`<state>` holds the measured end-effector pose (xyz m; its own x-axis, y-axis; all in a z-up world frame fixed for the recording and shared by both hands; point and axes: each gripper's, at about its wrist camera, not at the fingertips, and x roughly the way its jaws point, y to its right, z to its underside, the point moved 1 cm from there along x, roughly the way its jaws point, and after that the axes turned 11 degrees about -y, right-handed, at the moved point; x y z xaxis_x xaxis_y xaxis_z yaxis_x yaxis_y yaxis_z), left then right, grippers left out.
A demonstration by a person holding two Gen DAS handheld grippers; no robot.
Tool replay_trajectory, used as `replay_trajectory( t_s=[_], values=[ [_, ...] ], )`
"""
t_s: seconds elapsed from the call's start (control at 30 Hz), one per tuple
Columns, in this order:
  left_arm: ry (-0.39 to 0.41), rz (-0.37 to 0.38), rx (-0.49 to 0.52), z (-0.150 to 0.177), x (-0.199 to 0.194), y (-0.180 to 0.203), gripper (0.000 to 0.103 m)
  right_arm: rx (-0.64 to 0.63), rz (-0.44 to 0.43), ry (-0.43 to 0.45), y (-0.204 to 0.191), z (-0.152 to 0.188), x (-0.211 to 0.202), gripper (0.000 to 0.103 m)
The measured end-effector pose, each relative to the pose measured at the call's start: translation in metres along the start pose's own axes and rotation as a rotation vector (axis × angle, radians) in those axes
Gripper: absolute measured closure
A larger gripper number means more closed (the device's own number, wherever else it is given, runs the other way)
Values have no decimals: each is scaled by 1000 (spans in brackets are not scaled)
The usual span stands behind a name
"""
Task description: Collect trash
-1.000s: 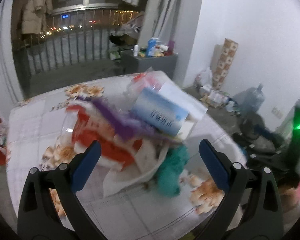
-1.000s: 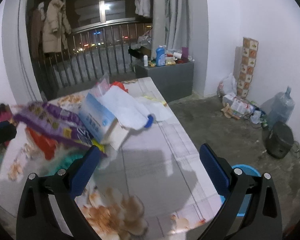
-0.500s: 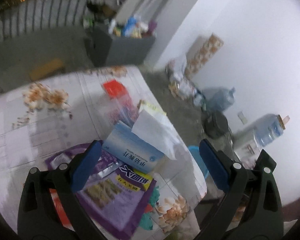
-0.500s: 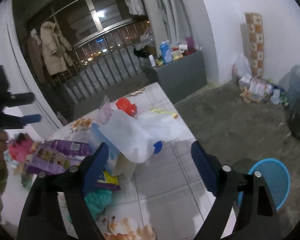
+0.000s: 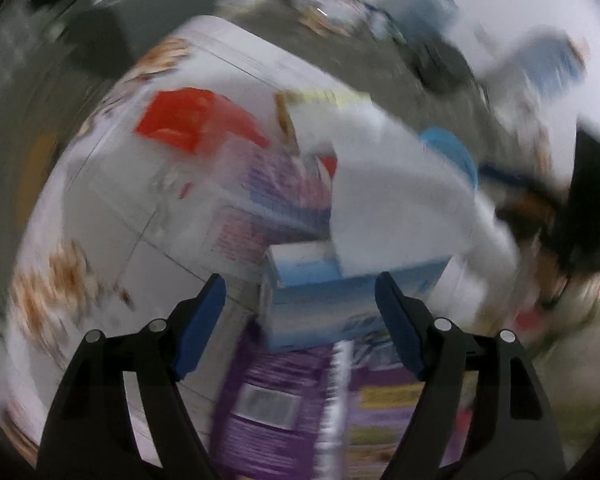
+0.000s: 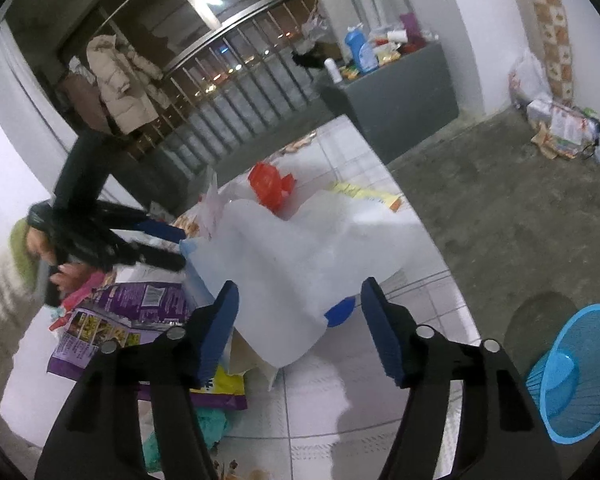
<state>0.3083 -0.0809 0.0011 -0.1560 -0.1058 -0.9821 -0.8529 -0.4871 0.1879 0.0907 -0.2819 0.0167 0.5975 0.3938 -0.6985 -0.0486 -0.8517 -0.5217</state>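
Since the earlier frames both grippers have swung from looking across the room to pointing down at the trash pile, and both sets of jaws have just been closing from full spread. The left gripper (image 5: 298, 300) now hangs steeply over the pale blue box (image 5: 340, 300), which lies between its blue pads; this view is badly blurred, so I cannot tell whether a pad touches the box. The right gripper (image 6: 298, 312) is partly closed around the lower edge of the white plastic sheet (image 6: 300, 264), with the pads just beside it and apparently not pressing, so it holds nothing.

The trash sits heaped on the tiled table (image 6: 380, 400): the box under the white sheet, the purple packet (image 6: 140, 308) flat beside and under it, a red wrapper (image 6: 270, 184) farther back, teal fabric (image 6: 208, 420) at the near edge. The blue basket (image 6: 572, 376) stands on the floor off the table's right side, well apart from the pile.

The box looks like light cardboard, probably stiff enough to pinch across its 2 long faces, though a hard squeeze would likely dent it. The sheet and packet look thin, limp and slippery; gathering a bunched fold should hold better than a single flat edge, and lifting the sheet may drag loose items with it.
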Motion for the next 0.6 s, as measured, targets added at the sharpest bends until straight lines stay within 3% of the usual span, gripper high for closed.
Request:
replay_trajectory(
  t_s=[0.07, 0.17, 0.57, 0.6],
  values=[
    [-45, -18, 100, 2, 12, 2, 30, -2, -7, -14, 1, -3, 6, 46],
    [-83, -1, 148, 0, 25, 0, 30, 3, -10, -37, 3, -6, 15, 52],
    [-16, 121, 141, -4, 17, -32, 31, 21, 0, -84, -16, 2, 33, 82],
    [-7, 129, 144, 3, 16, -32, 36, 21, 5, -85, -18, 3, 34, 85]
  ],
)
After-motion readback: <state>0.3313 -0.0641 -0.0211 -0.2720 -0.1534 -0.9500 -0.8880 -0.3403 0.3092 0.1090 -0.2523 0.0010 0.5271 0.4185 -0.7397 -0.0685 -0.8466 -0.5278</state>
